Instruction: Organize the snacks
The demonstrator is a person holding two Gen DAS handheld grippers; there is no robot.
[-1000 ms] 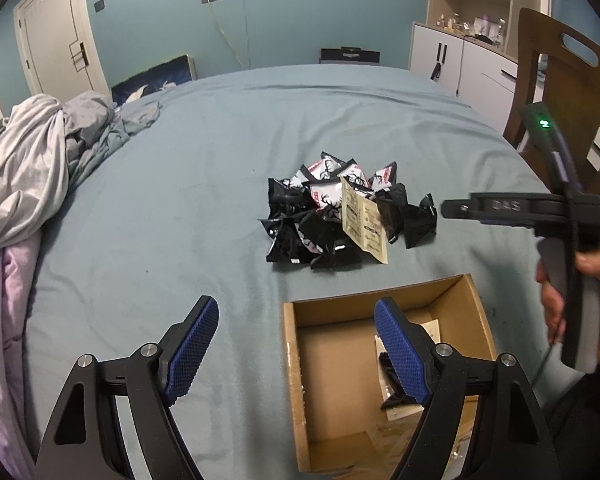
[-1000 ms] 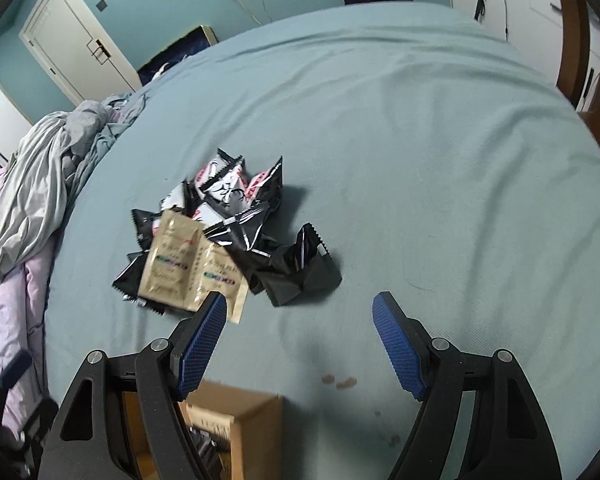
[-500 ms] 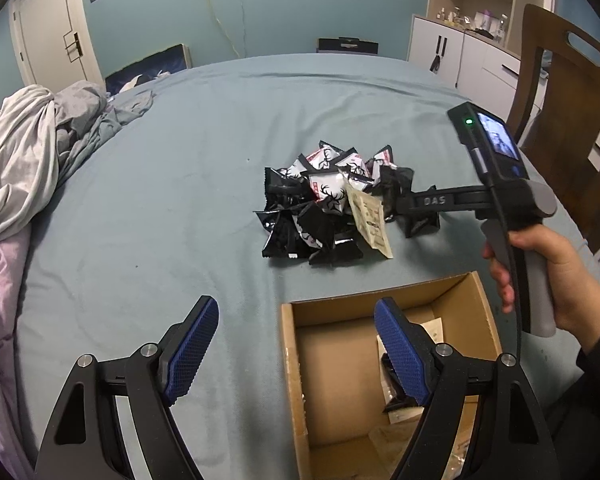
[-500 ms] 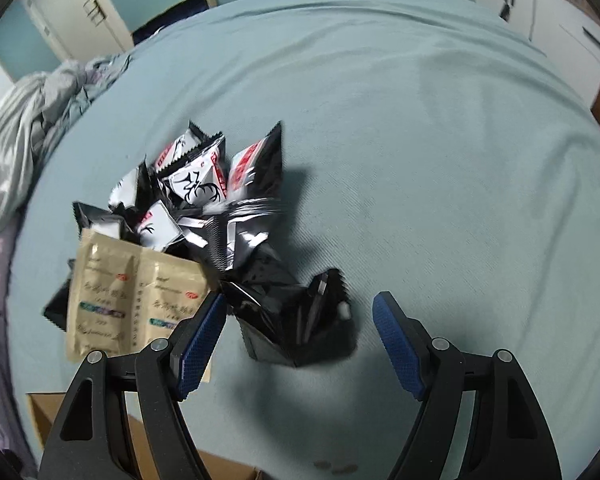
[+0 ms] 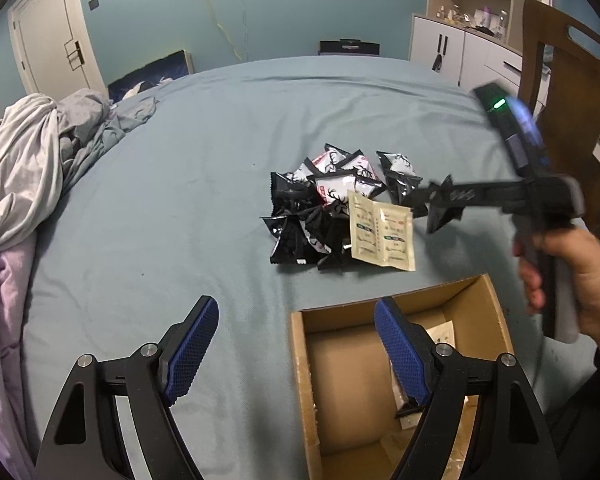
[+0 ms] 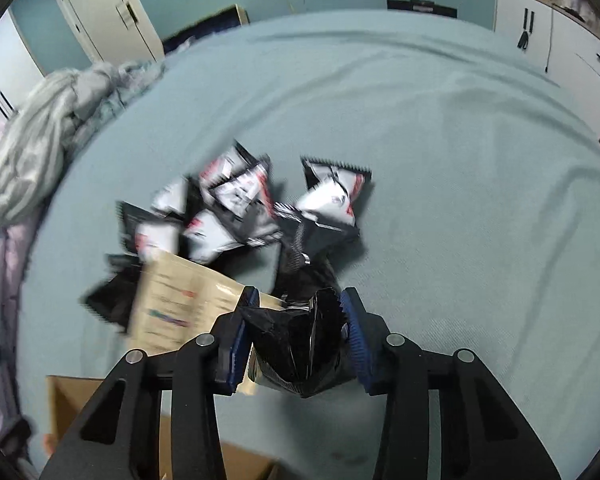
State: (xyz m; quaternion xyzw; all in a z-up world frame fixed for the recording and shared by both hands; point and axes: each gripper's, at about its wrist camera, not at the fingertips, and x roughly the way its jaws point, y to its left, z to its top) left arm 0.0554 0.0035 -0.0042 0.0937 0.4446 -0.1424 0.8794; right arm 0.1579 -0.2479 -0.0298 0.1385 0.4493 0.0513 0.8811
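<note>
A pile of black and white snack packets lies on the blue-grey bed, with a beige sachet at its near edge. My right gripper is at the pile's right side. Its jaws are closing, and both pads press a crumpled black snack packet between them. My left gripper is open and holds nothing. It hovers over the left rim of an open cardboard box with a few packets inside.
Crumpled grey and pink bedding fills the bed's left side. A wooden chair stands at the right behind the person's hand. White cabinets and a door line the far wall.
My right gripper has come forward to the pile's near right edge and its jaws have narrowed onto a black packet. My left gripper has stayed put and open.
</note>
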